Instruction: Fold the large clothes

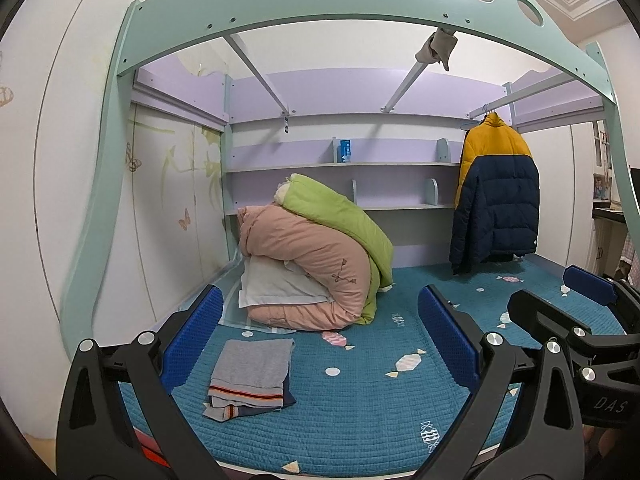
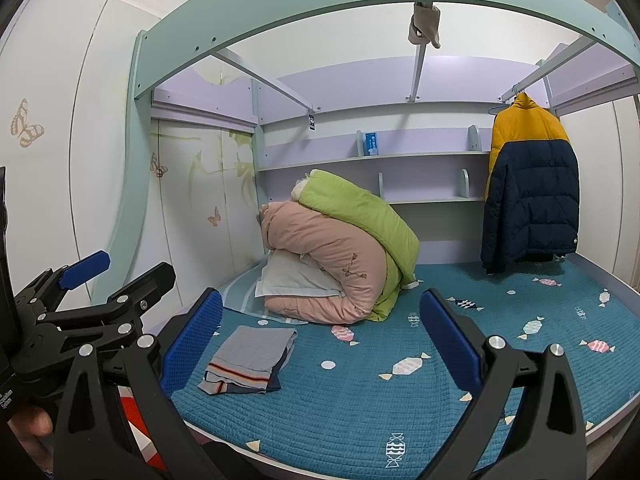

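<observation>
A folded grey garment with a red and dark stripe (image 1: 250,376) lies on the blue quilted bed (image 1: 360,400), left of centre; it also shows in the right wrist view (image 2: 248,360). A yellow and navy puffer jacket (image 1: 496,196) hangs on a rail at the back right, also seen in the right wrist view (image 2: 532,188). My left gripper (image 1: 320,344) is open and empty above the bed's near edge. My right gripper (image 2: 320,344) is open and empty beside it; it shows at the right of the left wrist view (image 1: 568,300).
A rolled pink and green duvet with a white pillow (image 1: 312,260) sits at the back left of the bed. Purple shelves (image 1: 344,168) line the back wall. A mint green bed frame arch (image 1: 320,4) spans overhead. A grey cloth (image 1: 438,48) hangs from a bar.
</observation>
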Motion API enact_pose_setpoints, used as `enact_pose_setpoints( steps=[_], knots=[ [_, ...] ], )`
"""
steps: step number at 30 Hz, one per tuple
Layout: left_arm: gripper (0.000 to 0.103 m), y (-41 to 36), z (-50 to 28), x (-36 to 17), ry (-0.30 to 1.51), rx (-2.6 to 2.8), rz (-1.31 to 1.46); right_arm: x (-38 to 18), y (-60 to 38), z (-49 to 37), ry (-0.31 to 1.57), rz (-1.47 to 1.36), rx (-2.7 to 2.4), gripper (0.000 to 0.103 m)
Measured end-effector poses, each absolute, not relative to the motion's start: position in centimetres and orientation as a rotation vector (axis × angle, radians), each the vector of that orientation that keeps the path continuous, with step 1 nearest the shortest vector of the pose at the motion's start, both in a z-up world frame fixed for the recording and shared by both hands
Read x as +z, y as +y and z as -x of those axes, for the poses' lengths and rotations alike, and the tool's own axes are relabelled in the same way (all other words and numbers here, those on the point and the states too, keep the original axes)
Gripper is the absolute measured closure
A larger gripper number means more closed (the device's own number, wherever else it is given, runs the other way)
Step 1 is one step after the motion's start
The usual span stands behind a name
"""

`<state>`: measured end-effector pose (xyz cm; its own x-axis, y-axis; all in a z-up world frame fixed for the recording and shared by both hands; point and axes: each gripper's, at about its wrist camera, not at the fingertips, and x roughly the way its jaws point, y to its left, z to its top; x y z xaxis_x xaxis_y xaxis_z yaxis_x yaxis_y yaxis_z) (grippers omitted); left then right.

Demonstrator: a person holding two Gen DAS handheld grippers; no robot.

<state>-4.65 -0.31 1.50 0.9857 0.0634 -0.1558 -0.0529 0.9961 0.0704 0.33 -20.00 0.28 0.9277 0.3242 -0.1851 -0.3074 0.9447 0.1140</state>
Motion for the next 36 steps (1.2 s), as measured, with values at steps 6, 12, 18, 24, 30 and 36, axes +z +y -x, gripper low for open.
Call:
enact_pose_setpoints(
  steps=[6, 12, 18, 24, 30, 36],
  knots=[
    [0.005, -0.4, 4.7, 1.3, 0.157, 0.063, -0.066, 0.3, -20.0, -0.3, 0.203, -0.084, 0.324, 0.008],
    [0.005, -0.5, 4.8, 1.3, 0.158, 0.064, -0.066, 0.2, -19.9, -0.3, 0.204, -0.085, 0.324, 0.008],
    [0.005, -0.6, 4.8, 1.4, 0.158, 0.066, -0.066, 0.2, -19.8, -0.3, 0.206, -0.087, 0.327, 0.008],
    [0.005, -0.7, 5.0, 1.1, 0.159, 0.070, -0.065, 0.1, -19.4, -0.3, 0.211, -0.089, 0.329, 0.008],
    [0.005, -0.7, 5.0, 1.1, 0.160, 0.070, -0.065, 0.0, -19.2, -0.3, 0.214, -0.090, 0.328, 0.008],
    [0.005, -0.8, 5.1, 1.2, 0.158, 0.071, -0.064, 0.1, -19.0, -0.4, 0.215, -0.093, 0.328, 0.008]
  ],
)
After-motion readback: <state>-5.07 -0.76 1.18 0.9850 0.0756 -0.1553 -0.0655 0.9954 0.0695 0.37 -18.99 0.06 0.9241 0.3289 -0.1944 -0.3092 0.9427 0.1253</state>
